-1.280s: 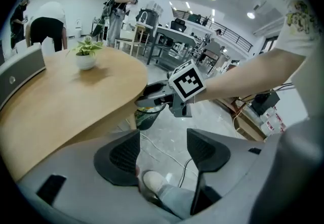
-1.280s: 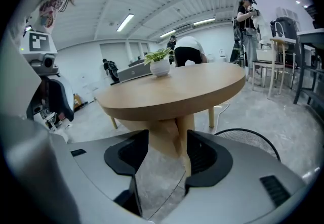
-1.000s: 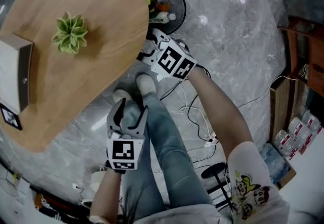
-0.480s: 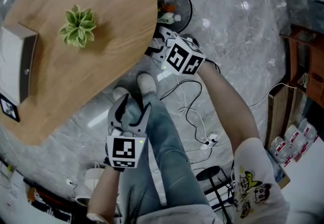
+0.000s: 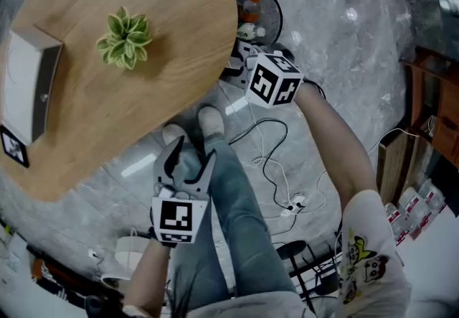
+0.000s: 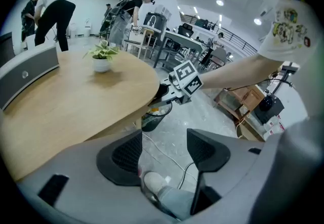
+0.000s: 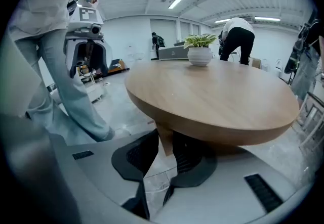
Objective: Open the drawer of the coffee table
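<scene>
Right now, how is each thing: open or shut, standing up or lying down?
left gripper: open, nothing between its jaws.
right gripper: jaws have just been closing, pads on the wooden tab.
wooden tab: hangs under the tabletop rim, between the pads.
coffee table: no drawer seen pulled out.
potted plant: upright on the table.

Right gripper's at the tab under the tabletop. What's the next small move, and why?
Probably a short, straight pull back toward you. The right gripper has just been closing its jaws, which now seem to press both sides of the wooden tab hanging under the coffee table rim, so a pull should bring it out.
</scene>
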### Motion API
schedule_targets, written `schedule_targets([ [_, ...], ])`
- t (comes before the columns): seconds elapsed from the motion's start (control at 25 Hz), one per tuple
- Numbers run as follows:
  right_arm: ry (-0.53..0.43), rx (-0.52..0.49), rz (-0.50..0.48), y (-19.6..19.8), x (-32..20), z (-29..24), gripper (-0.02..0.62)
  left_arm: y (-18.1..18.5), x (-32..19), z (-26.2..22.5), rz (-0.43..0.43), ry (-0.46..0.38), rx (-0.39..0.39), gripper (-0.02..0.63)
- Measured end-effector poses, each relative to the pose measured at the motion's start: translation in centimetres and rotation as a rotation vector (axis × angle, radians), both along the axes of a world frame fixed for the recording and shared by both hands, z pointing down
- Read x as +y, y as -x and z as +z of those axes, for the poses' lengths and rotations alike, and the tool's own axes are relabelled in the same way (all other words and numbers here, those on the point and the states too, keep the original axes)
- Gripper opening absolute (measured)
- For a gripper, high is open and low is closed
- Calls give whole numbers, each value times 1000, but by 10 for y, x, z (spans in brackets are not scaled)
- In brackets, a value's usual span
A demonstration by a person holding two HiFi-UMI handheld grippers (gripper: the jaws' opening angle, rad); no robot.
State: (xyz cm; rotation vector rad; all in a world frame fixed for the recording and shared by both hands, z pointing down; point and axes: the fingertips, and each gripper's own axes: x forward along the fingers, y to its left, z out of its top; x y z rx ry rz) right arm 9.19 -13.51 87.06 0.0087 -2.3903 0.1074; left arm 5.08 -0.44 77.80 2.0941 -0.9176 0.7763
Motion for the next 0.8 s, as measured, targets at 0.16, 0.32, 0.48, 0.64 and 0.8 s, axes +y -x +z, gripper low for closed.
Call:
schedule_targets([
  [0.16, 6, -6, -54, -2, 1, -2, 75, -3, -8, -2, -8, -4, 2, 267],
  [0.32, 2, 20, -165, -9, 19, -3, 67, -8, -17, -8, -8, -18, 15, 267],
  [0.48, 1, 50, -222, -18, 48, -1, 66, -7, -21, -7, -24, -26, 12, 267],
  [0.64, -9, 54, -206, -21, 53, -2, 66, 2, -22, 2, 9, -55, -101, 267],
  [0.8, -20, 77, -226, -23, 54, -3, 64, 31, -25, 22, 154, -94, -336, 267],
])
